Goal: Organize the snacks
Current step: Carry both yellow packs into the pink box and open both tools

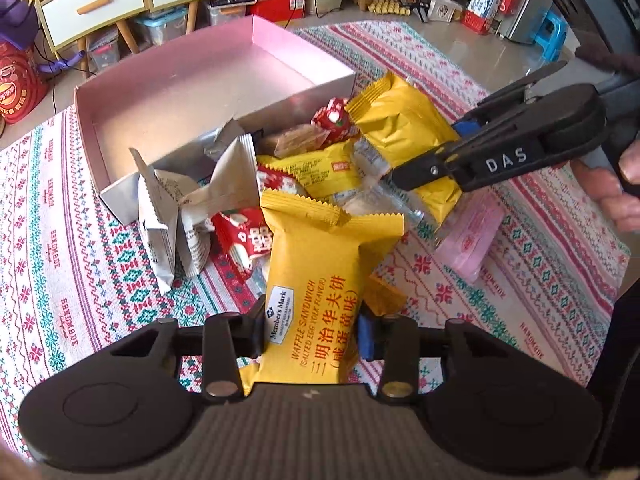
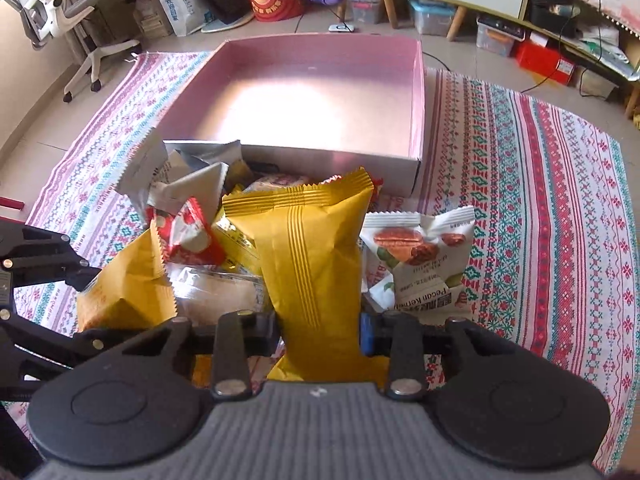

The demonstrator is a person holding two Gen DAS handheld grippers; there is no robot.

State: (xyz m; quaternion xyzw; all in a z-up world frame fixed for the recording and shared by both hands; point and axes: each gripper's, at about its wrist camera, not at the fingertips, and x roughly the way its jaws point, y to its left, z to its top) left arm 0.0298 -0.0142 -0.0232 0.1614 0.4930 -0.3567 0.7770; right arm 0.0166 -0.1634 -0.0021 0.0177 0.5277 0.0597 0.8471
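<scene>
A pink box [image 1: 192, 92] stands empty on the patterned cloth; it also shows in the right wrist view [image 2: 320, 92]. A pile of snack packets lies in front of it. My left gripper [image 1: 314, 334] is shut on a yellow waffle sandwich packet [image 1: 316, 280]. My right gripper [image 2: 320, 330] is shut on another yellow packet [image 2: 312, 248]; in the left wrist view the right gripper [image 1: 432, 160] holds that packet [image 1: 404, 120] above the pile. The left gripper's packet [image 2: 124, 284] shows at the left of the right wrist view.
Silver packets [image 1: 192, 200], red packets [image 1: 248, 236], a pink packet [image 1: 468, 236] and a pecan packet [image 2: 424, 256] lie in the pile. Cabinets [image 1: 96, 4], storage bins and an office chair [image 2: 68, 12] stand around the cloth.
</scene>
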